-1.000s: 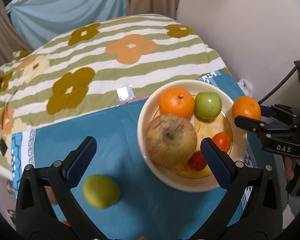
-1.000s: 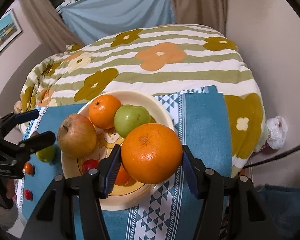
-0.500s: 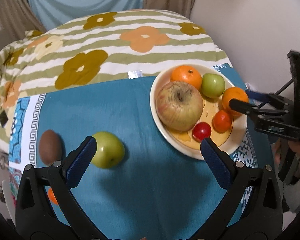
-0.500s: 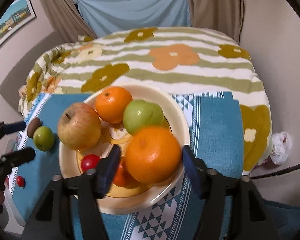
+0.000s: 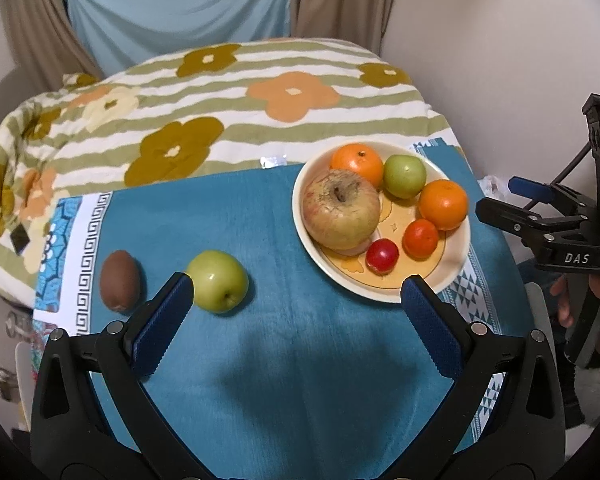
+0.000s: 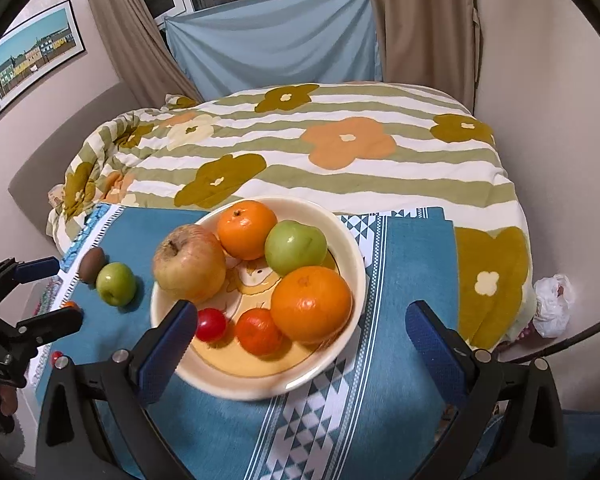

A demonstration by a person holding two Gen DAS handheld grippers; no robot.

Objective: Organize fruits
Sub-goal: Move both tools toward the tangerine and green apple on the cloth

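A cream bowl on the blue cloth holds a big apple, two oranges, a green apple, a small orange fruit and a red one. The nearer orange lies in the bowl. A green apple and a brown kiwi lie on the cloth to the left. My left gripper is open and empty, above the cloth between the loose apple and the bowl. My right gripper is open and empty, above the bowl's near side.
The blue cloth lies over a striped flowered blanket. Small red and orange fruits lie at the cloth's left edge. A wall stands close on the right, with a white plastic bag at the floor.
My right gripper opened and let the orange go into the bowl, then drew back. My left gripper pulled back and left, bringing the loose green apple and kiwi into view.
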